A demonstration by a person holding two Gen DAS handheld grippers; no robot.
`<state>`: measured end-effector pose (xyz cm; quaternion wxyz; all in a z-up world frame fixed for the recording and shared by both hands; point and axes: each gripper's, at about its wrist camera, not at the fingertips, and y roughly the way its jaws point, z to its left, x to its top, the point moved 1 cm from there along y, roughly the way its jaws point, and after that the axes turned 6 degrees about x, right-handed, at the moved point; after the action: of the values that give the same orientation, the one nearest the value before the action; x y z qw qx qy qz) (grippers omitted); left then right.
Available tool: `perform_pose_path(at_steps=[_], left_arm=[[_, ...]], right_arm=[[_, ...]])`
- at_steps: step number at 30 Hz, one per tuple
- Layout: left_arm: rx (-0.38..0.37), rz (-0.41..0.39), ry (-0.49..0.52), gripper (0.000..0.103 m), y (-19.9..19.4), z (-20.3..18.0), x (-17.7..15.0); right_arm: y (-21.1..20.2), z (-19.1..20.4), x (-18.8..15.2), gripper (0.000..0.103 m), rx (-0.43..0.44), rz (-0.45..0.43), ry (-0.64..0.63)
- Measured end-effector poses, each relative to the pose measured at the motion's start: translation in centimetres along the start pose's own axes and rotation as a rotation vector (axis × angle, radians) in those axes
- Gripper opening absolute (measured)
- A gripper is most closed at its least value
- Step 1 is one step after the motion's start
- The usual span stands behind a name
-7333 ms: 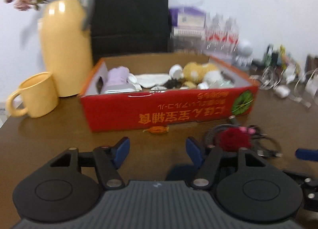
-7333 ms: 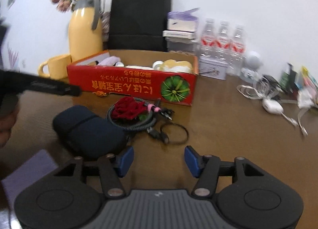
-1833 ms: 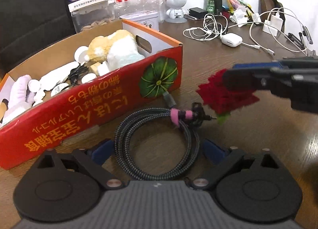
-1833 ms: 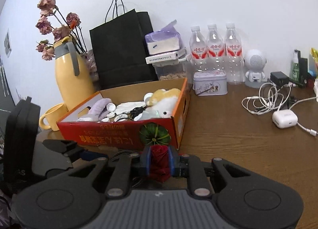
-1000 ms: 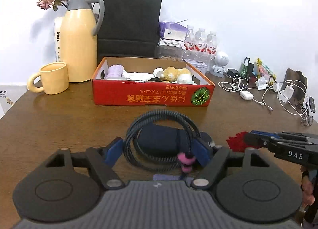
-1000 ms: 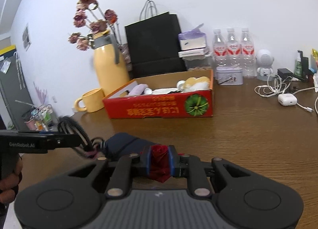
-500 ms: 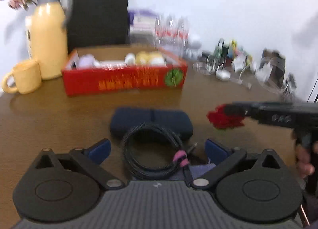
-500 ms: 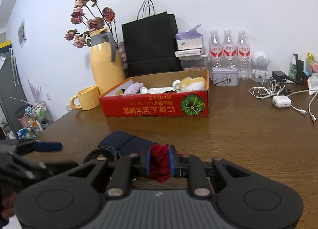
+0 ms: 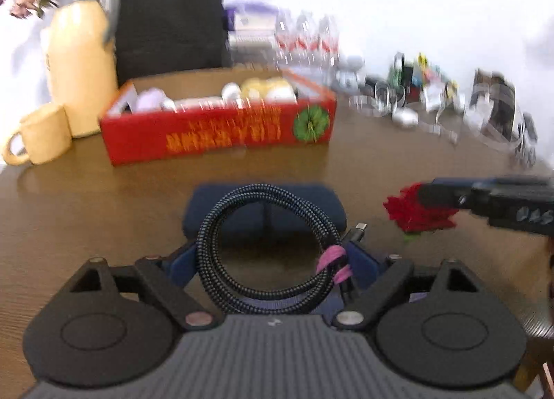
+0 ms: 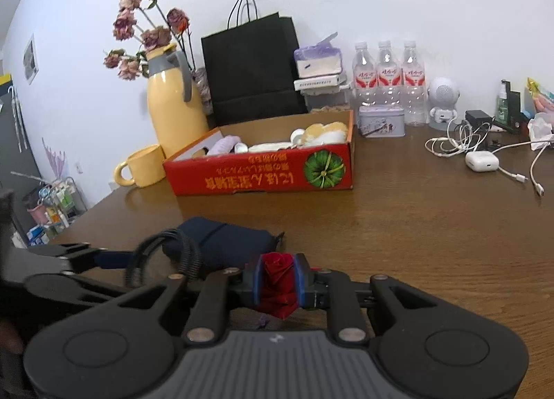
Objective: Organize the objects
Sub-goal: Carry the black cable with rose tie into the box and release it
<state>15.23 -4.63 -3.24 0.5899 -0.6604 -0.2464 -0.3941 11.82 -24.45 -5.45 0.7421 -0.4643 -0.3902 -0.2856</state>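
A black braided cable coil [image 9: 266, 190] with a pink tie rests against a dark blue pouch [image 9: 332, 205] on the brown table. My left gripper [image 9: 271, 260] straddles the coil. Its jaws are closing, the blue pads stand just outside the coil, and no squeeze shows. In the right wrist view the coil [image 10: 188, 253] stands tilted against the pouch [image 10: 228, 243], beside the left gripper's fingers [image 10: 110, 257]. My right gripper [image 10: 278, 281] is shut on a red fabric rose [image 10: 278, 276]. The rose [image 9: 412, 215] hangs to the right of the pouch.
A red cardboard box [image 10: 263, 177] of small items sits behind the pouch. A yellow mug [image 10: 142, 167] and yellow jug [image 10: 173, 115] stand to its left, with a black paper bag [image 10: 252, 70] and bottles [image 10: 387, 83] behind. White cables and an earbud case [image 10: 481, 160] lie right.
A second ago my left gripper pinched the coil in the air. Its jaws then spread wide, dropped the coil against the pouch, and now narrow around it. The right gripper still holds the rose.
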Motion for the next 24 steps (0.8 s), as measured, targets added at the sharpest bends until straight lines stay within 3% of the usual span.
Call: perform_pose_path(at_steps=[4, 8, 11, 14, 18, 20, 22, 24], left_arm=[[-0.037, -0.1, -0.017, 0.09, -0.9, 2.2, 4.4], [-0.004, -0.148, 0.022, 0.09, 2.4, 4.3, 11.3], [0.004, -0.143, 0.062, 0.091, 7.0, 5.1, 16.7], [0.016, -0.056, 0.084, 0.091, 13.3, 5.6, 20.1], [0.085, 0.069, 0.082, 0.092, 21.3, 6.5, 20.1], [0.047, 0.145, 0.109, 0.093, 23.3, 7.0, 19.1], [0.013, 0.148, 0.087, 0.098, 23.3, 8.3, 18.3], [0.007, 0.096, 0.061, 0.1, 21.8, 10.0, 17.9]], right_arm=[[0.0, -0.1, 2.4, 0.018, 0.022, -0.073, -0.035], [1.2, 0.5, 7.8, 0.018, 0.036, -0.159, -0.159], [3.6, 0.1, 12.3, 0.018, 0.06, -0.211, -0.194], [7.4, -1.0, 16.5, 0.018, 0.064, -0.212, -0.168], [13.0, -2.5, 20.1, 0.018, 0.082, -0.166, -0.108], [16.3, -2.7, 20.8, 0.018, 0.072, -0.125, -0.106], [19.5, -2.8, 20.8, 0.018, 0.065, -0.075, -0.114], [21.7, -2.6, 20.4, 0.018, 0.077, -0.035, -0.123]])
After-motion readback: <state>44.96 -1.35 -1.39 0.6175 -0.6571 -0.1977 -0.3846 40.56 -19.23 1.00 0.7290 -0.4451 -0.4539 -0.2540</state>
